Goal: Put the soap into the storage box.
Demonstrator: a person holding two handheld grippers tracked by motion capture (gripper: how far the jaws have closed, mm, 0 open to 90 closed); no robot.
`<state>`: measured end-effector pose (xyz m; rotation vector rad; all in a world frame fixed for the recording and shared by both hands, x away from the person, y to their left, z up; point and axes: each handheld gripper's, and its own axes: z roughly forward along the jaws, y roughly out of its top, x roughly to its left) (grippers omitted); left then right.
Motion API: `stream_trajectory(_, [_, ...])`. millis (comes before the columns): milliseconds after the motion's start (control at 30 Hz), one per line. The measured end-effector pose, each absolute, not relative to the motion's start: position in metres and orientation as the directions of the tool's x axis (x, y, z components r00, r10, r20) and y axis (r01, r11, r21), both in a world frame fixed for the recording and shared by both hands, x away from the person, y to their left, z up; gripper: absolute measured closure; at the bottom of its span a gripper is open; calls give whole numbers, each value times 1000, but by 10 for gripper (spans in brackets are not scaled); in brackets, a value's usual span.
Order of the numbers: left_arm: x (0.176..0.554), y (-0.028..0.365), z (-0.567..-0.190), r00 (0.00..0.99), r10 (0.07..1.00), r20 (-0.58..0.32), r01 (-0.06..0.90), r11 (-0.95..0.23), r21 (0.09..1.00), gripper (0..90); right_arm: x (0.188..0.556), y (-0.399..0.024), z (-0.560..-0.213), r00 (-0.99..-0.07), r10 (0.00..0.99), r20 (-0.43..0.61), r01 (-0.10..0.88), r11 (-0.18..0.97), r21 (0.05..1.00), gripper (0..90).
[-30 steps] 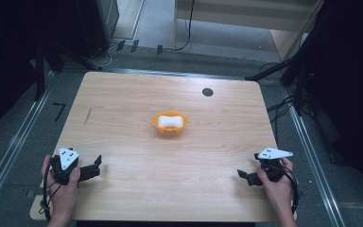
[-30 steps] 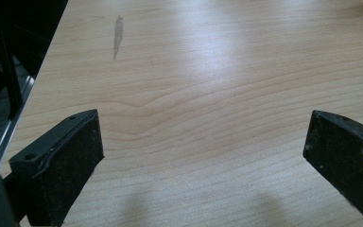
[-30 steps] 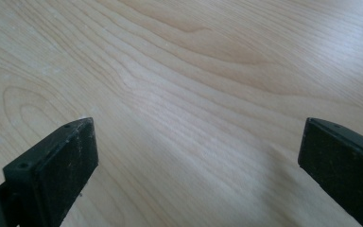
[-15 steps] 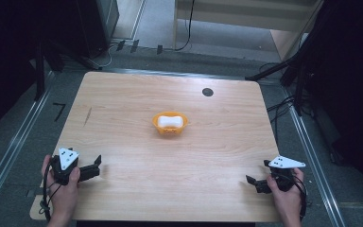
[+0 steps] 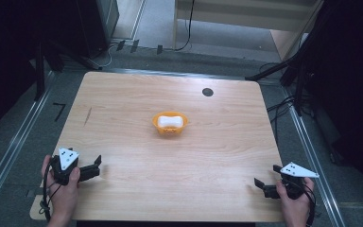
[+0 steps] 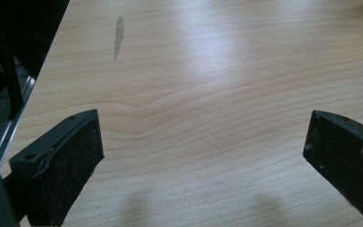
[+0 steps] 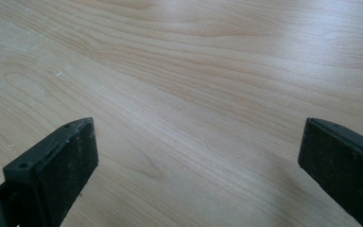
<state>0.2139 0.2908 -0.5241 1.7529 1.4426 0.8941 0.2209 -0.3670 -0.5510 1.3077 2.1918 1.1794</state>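
While both grippers rest low at the near corners of the table (image 5: 123, 94), the dish (image 5: 170, 124) sits alone near the middle, a little toward the far edge, well apart from either tool. It is a small orange oval with a white bar (image 5: 170, 121) lying in it, which looks like soap in a soap dish, though the high view is too small to be sure.

Left gripper (image 5: 90, 168) lies by the near left corner, jaws spread wide over bare wood with nothing between them; its own view (image 6: 203, 151) shows the same wide gap and a sliver of the dish at the top right corner of the picture. Right gripper (image 5: 263, 185) sits near the near right corner, also released and empty, its view (image 7: 198, 151) showing only wood grain between the jaws.

As a judgement, the dish is probably light, thin plastic: stiff enough to pinch, but likely to slide on the smooth wood if nudged from one side. Its rim is the sensible place to take hold, with one jaw inside and one outside at a long side. The bar, if it is soap, would be firm yet slick and rounded, so a grip across its narrow waist should hold better than one at the bulging ends. Squeezing gently matters, since a hard pinch could squirt the bar out or tip the dish.

A dark round spot (image 5: 208, 92) marks the wood toward the far right corner.
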Motion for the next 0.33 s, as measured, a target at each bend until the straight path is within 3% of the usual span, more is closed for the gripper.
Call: stream_trajectory(333, [214,291,-524,147,986,81,514,-146,846,0,217,-368,-552,-504,853,134,553,200,809,0])
